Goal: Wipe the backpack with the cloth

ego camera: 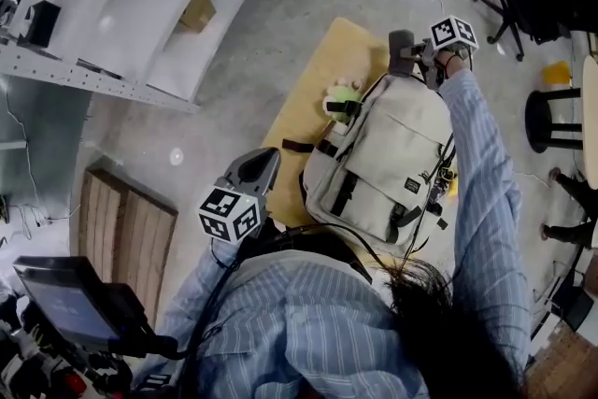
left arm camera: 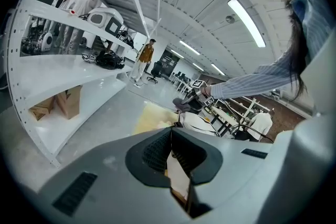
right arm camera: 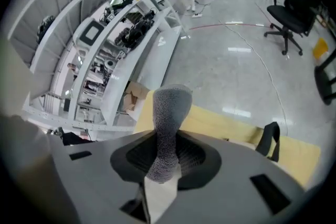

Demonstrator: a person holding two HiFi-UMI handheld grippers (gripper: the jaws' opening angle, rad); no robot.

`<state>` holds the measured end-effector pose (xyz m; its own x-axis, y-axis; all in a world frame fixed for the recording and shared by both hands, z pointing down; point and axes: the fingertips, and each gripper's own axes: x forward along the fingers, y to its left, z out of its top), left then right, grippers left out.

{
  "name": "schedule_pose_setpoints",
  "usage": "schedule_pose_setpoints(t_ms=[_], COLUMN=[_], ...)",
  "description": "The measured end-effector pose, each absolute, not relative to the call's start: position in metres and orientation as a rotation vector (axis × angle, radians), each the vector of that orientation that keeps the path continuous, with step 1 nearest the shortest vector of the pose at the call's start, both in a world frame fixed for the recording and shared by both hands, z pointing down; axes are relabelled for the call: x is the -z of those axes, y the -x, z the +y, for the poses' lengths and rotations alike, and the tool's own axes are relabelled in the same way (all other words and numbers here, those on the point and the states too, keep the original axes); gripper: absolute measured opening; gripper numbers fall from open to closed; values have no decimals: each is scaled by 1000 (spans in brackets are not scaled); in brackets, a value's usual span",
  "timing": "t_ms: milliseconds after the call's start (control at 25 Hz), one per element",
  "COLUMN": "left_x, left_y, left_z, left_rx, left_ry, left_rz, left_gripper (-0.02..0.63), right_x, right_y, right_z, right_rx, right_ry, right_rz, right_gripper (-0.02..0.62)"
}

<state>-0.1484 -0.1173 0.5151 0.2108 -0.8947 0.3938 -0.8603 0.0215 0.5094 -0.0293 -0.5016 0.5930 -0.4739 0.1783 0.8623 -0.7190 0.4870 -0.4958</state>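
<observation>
In the right gripper view, our right gripper [right arm camera: 166,159] has its 2 jaws clamped on the grey cloth [right arm camera: 169,110]. The cloth stands up between the pads as a thick fold. Beyond it that view gives only the yellow table [right arm camera: 231,124] and 1 black strap [right arm camera: 270,140] lying on it. The head view adds what that one hides: the cloth sits at the far top edge of the beige backpack [ego camera: 388,154], which lies flat on the table with its front pocket facing up. We cannot tell whether cloth and fabric touch. In the left gripper view, the left gripper [left arm camera: 170,152] has its jaws together, dark pads meeting along 1 seam and holding nothing. It is held near our body, well apart from the bag and left of it. Only this view shows the striped sleeve [left arm camera: 247,81] reaching out over the backpack from the right. It also shows 2 cardboard boxes [left arm camera: 55,105] under the white shelving [left arm camera: 63,73] on the left. A small green and cream object [ego camera: 344,94] rests by the bag's far left corner, seen only from the head.
</observation>
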Motion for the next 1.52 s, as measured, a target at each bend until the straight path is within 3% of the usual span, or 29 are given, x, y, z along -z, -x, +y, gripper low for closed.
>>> schedule_pose_setpoints(t_ms=[280,1080,1520], left_x=[-500,-489,-486], left_y=[128,49,2], left_z=[-148,-200,-216], left_rx=[28,-64,-118], left_ry=[-1933,-2137,-2212], left_rz=[-1574,-1328,-1187], left_gripper=[5,5,5], right_x=[-583,-595,-607], right_y=[28,-180,-311], right_z=[-524,-537,-490], right_rx=[-1528,-1643,-1692], right_ry=[-657,-1044,-1200], right_rz=[-1808,-1708,-1581], right_gripper=[94,94,94])
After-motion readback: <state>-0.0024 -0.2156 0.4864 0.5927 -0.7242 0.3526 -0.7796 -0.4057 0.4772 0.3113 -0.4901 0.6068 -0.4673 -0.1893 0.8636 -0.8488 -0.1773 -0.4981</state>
